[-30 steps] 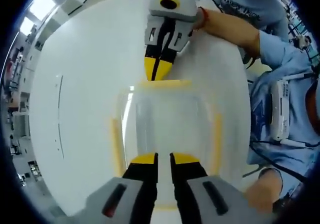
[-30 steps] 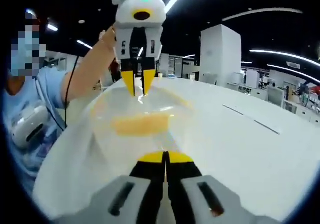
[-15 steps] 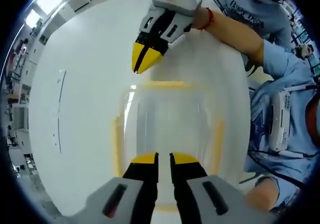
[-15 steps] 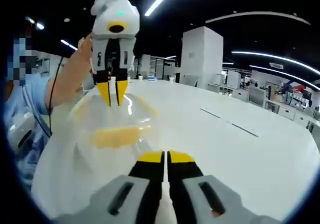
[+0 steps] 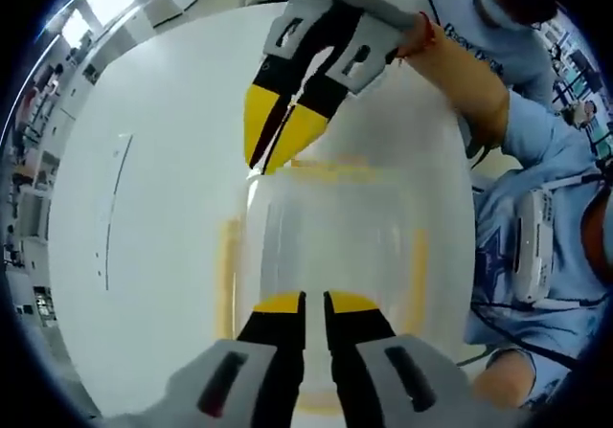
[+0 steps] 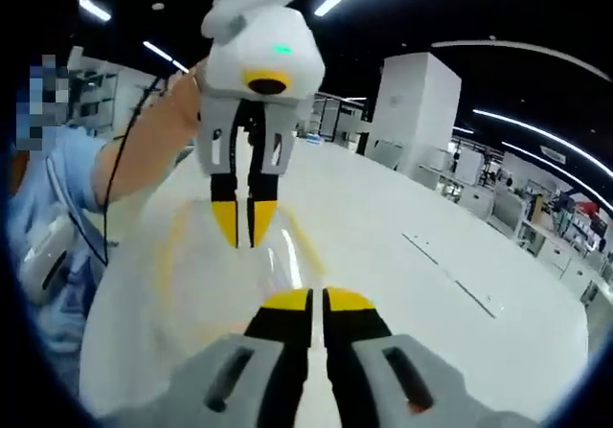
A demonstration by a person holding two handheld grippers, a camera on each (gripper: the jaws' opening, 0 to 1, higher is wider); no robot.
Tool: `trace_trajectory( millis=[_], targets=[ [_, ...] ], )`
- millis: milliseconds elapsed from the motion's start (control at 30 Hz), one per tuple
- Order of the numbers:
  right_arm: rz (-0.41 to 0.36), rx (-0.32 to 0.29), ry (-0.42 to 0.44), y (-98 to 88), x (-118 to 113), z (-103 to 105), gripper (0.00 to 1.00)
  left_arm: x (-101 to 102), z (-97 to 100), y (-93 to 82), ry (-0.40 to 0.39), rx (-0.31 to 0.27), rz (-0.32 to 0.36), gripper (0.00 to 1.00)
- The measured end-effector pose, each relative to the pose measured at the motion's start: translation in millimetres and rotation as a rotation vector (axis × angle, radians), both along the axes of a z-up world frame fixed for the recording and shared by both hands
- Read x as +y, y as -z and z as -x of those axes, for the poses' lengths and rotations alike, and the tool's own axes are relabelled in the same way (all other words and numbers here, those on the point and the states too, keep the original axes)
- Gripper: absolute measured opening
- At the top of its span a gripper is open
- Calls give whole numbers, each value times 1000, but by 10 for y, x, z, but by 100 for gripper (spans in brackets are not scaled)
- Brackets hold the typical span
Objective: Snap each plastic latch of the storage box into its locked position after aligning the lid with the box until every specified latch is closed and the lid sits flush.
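Now, box position: the clear storage box (image 5: 330, 256) sits on the white desk (image 5: 153, 208) just ahead of the left tool (image 5: 314, 301), with its lid on.
Latches: yellow latch strips show along the left side (image 5: 228, 265), the right side (image 5: 420, 265) and the far edge (image 5: 330, 167) in the left gripper view; another lies at the near edge, under the left tool.
Left tool state: jaws nearly together, a thin gap between the yellow tips, nothing held; the tips rest over the near part of the lid.
Right tool: in the left gripper view the right tool (image 5: 261, 165) comes in from the far side, tips pointing down at the far left corner of the box, just above the far latch.
Right tool state: in the right gripper view its own jaws (image 6: 316, 300) stand almost closed, empty.
Key relation: the two tools face each other across the box; the right one is nearer the far latch, the left one nearer the near latch, so each likely presses its own end.
Opposite view: in the right gripper view the left tool (image 6: 241, 241) hangs tips-down over the lid.
Hard to read: the box is blurred and see-through, so I cannot tell which latches are snapped or whether the lid sits flush.
Touch: whether either tool touches the box is unclear.
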State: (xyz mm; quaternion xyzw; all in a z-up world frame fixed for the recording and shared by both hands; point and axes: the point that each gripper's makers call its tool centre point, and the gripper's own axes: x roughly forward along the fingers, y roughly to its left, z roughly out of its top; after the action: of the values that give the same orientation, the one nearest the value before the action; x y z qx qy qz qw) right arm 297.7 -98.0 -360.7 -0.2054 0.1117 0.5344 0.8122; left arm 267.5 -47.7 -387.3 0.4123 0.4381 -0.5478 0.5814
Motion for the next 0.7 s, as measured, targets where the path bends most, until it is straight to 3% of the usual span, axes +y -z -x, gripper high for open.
trace_trajectory(
  millis=[200,367,433,600,700],
  targets=[
    [134,1,-106,20,317,171,3,-10,-37,-4,16,5,64,1],
    [236,2,-143,89,460,240,3,-16,-24,-17,35,-12,111,1],
    [258,1,-150,116,497,256,3,-33,11,-31,92,-16,168,4],
    [318,13,-158,189,538,283,3,-16,11,-49,70,40,294,5],
    [336,12,-167,196,582,303,2,43,15,-37,70,38,317,5]
  ],
)
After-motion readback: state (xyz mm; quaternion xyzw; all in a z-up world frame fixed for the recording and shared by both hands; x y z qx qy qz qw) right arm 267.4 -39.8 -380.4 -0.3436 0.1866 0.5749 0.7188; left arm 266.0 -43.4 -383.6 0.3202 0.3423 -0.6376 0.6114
